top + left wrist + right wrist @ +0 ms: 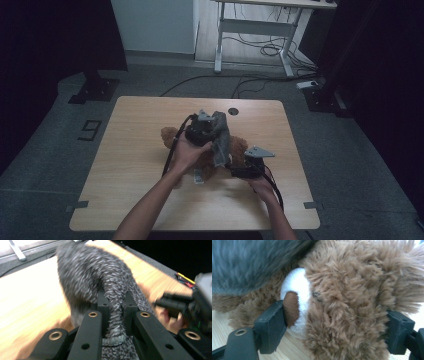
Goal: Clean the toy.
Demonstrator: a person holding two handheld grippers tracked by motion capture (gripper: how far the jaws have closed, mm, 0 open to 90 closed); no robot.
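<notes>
A brown plush teddy bear (239,148) lies in the middle of the wooden table (135,125). A grey knitted cloth (220,136) is draped over it and lifted at its upper end. My left gripper (214,133) is shut on a narrow strip of that cloth (87,272), which runs up between its jaws (115,300). My right gripper (236,166) reaches in from the right at the bear's head (352,290). Its jaws (337,327) press on both sides of the head, one pad against the white muzzle (298,287). The grey cloth (249,262) hangs above the bear's face.
A round cable hole (233,111) sits near the table's far edge. Behind the table, a white desk frame (255,30) stands over loose cables on the floor (270,50). A black stand base (95,90) is at the back left.
</notes>
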